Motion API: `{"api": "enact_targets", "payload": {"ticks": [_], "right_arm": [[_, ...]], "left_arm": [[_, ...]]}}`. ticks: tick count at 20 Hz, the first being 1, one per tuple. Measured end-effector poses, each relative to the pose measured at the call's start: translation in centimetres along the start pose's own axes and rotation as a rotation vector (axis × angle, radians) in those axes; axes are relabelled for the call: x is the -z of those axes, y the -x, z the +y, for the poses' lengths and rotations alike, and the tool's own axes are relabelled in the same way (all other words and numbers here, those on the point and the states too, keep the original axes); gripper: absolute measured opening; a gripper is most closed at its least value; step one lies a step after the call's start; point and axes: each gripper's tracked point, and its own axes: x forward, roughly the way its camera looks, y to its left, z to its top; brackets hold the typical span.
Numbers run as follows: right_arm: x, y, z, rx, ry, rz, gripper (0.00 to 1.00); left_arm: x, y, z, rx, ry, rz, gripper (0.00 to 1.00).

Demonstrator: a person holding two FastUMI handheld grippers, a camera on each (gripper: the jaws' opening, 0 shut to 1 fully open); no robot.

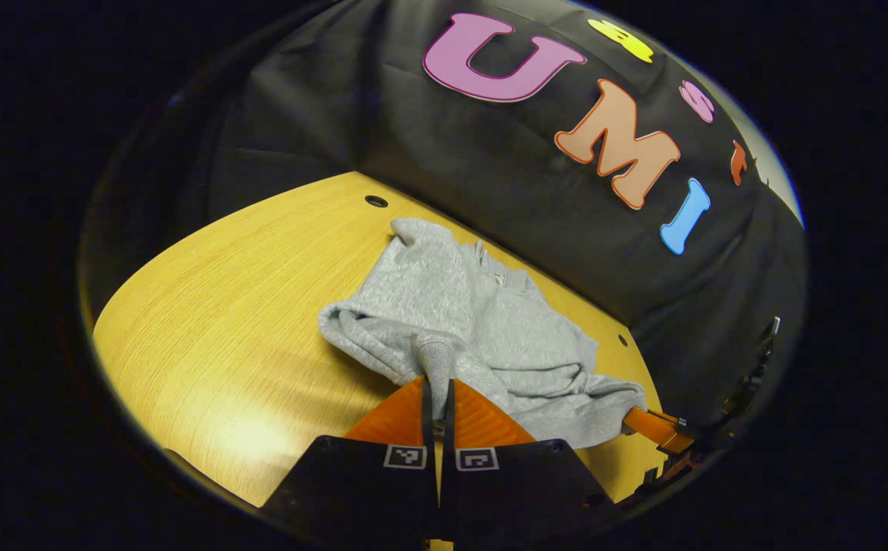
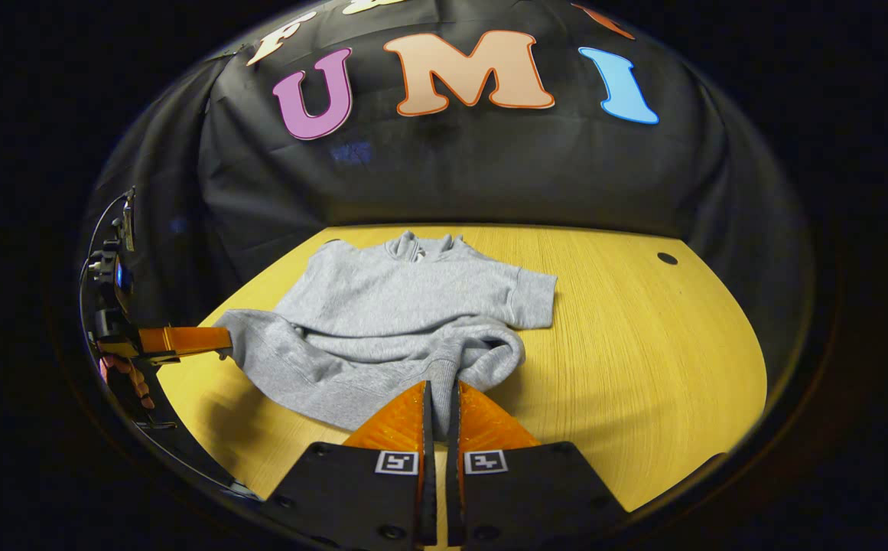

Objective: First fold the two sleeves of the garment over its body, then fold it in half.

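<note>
Both grippers are the same build: the left gripper [image 1: 437, 394] and the right gripper [image 2: 440, 398] each have two ribbed orange wedge fingers on chunky black blocks, with a small square black-and-white tag on each block. The right gripper's blocks have dark round screws near the bottom edge.

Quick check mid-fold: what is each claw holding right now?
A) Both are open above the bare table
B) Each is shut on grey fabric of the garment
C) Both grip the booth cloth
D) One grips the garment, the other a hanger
B: in the left gripper view the left claw pinches a ribbed cuff of the grey garment, and in the right gripper view the right claw pinches its fabric too.
</note>
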Motion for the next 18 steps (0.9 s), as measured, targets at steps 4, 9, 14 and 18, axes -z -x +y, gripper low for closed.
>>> {"api": "enact_targets", "payload": {"ticks": [4,9,14,18], "right_arm": [[-3.3,-2.3,-0.7,-0.011,-0.039,-0.042,0.08],[-6.0,-6.3,-1.5,0.011,-0.015,-0.052,0.07],[-6.3,-11.0,-2.1,0.034,0.083,-0.016,0.07],[-3.9,-14.4,-3.0,0.038,0.082,0.066,0.09]], "left_arm": [[-2.5,-2.8,-0.6,0.01,0.014,-0.044,0.0],[-5.9,-7.0,-1.1,-0.023,0.006,-0.1,0.0],[-7.2,-11.6,-0.2,-0.109,-0.079,-0.114,0.0],[-5.6,-14.3,2.1,-0.19,-0.124,-0.058,0.0]]}}
